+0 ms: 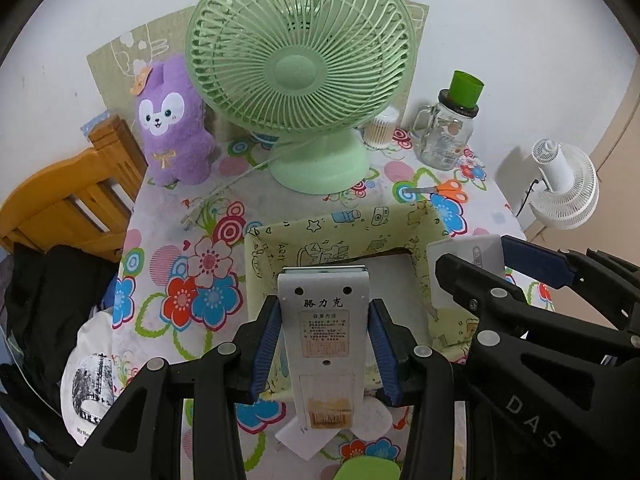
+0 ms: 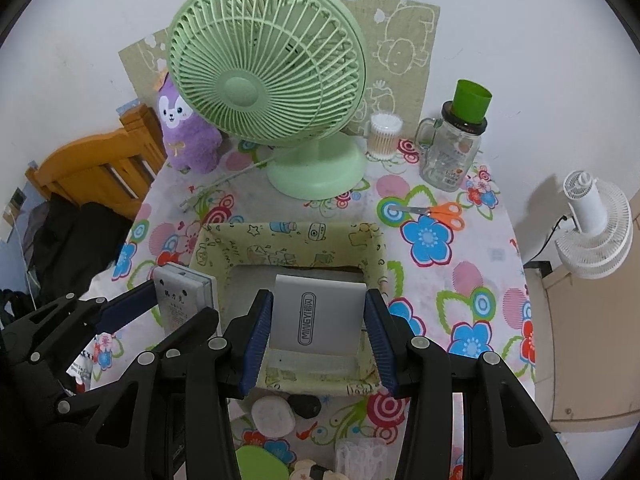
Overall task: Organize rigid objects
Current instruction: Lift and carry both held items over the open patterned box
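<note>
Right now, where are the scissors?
The orange-handled scissors lie flat on the floral tablecloth, right of the green fan, in front of the glass jar and beyond the fabric bin's far right corner.

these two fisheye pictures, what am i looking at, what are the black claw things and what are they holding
The black claws are two hand-held grippers, one in each of a person's hands; no robot arm is involved. Each carries a camera looking along its fingers, so one picture comes from the left gripper, the other from the right gripper.

The left one is shut on a long grey device with a printed label. The right one is shut on a flat silver box. Both hang over a yellow fabric bin on a flowered table.

Also on the table: a green fan, a purple plush toy, a glass jar topped with a green cup, cotton swabs and orange scissors.
</note>
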Demonstrator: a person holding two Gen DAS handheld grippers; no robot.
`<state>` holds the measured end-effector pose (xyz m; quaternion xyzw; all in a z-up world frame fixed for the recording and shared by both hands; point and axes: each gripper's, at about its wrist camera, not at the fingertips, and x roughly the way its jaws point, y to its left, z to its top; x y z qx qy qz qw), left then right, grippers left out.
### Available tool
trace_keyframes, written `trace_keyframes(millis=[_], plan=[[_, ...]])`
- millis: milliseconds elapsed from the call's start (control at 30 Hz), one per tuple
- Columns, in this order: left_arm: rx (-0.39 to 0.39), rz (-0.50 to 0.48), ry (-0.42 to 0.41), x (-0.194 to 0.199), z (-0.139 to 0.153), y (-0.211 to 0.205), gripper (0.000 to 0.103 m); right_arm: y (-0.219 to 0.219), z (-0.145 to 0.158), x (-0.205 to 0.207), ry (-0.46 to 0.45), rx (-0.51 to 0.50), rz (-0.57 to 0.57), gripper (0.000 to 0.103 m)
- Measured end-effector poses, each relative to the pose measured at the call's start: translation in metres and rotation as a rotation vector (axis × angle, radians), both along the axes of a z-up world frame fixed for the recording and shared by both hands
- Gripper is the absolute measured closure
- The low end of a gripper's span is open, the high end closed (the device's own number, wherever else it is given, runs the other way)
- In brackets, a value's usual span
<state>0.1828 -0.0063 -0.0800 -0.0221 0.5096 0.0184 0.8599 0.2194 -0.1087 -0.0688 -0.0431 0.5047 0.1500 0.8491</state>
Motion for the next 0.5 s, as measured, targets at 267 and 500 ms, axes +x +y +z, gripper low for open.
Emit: trace_keyframes(millis=[267, 500], plan=[[0.003, 0.001, 0.018, 0.013, -0.014, -0.001, 0.058, 0.001, -0.016, 0.016, 0.037, -0.006, -0.009, 0.054], [-0.004, 0.003, 0.040, 0.028, -0.025, -0.001, 0.058, -0.001, -0.027, 0.029, 0.056, -0.013, -0.024, 0.054]])
